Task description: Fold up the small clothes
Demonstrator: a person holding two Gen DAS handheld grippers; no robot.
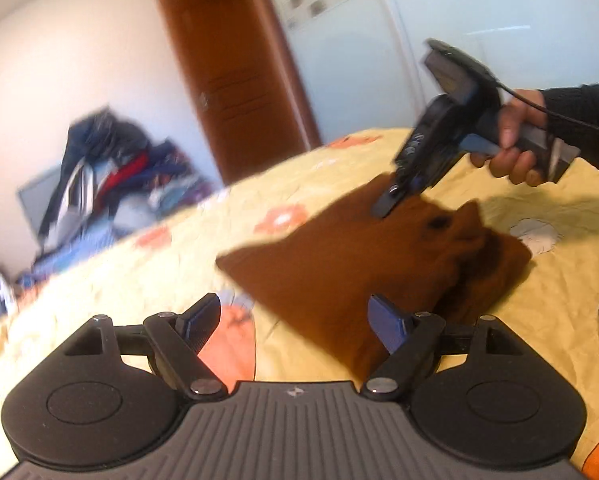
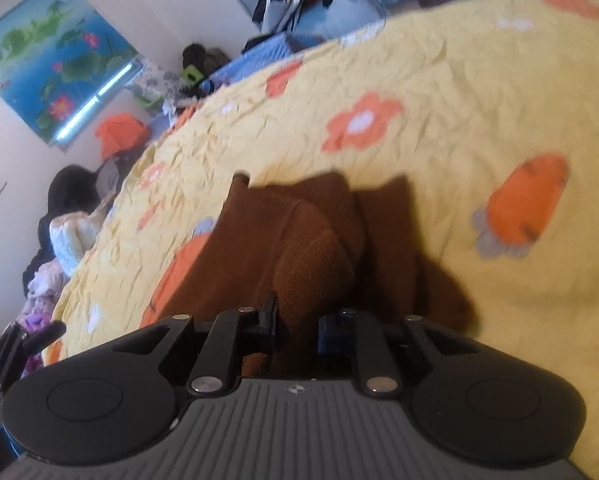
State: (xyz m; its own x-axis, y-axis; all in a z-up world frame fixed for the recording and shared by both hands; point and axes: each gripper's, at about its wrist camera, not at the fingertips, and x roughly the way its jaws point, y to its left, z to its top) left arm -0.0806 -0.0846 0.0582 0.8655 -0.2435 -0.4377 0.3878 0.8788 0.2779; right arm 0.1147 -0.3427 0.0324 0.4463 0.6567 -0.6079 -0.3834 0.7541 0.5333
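**Operator:** State both grippers, then the garment.

**Me:** My left gripper (image 1: 295, 320) stands released, jaws spread wide, nothing between the pads. The near edge of the brown garment (image 1: 363, 264) lies just ahead of its right finger, though I cannot tell whether it touches. My right gripper (image 2: 295, 320) is clenched on a raised fold of that garment (image 2: 311, 264); the knit bulges up between the two fingers. The garment lies on the yellow flowered bedspread (image 1: 147, 280), partly doubled over itself.

**Operator:** Which step is in hand?

**Me:** I judge it mid-fold: one edge is pinched by the right side and carried over the body of the cloth, while the left side is free. The fold is not yet flat.

**Operator:** What does the next move call for?

**Me:** Probably lay the pinched edge down square on the lower layer, then release. The left gripper should take a fresh corner or press the layer so it does not drag.

**Operator:** What differs between views?

**Me:** The left wrist view shows the person's hand (image 1: 515, 140) on the right handle, the wardrobe door (image 1: 235, 72) and a clothes pile (image 1: 115, 168). The right wrist view alone shows the pinch up close, the carrot print (image 2: 527, 204) and a pond poster (image 2: 55, 60).
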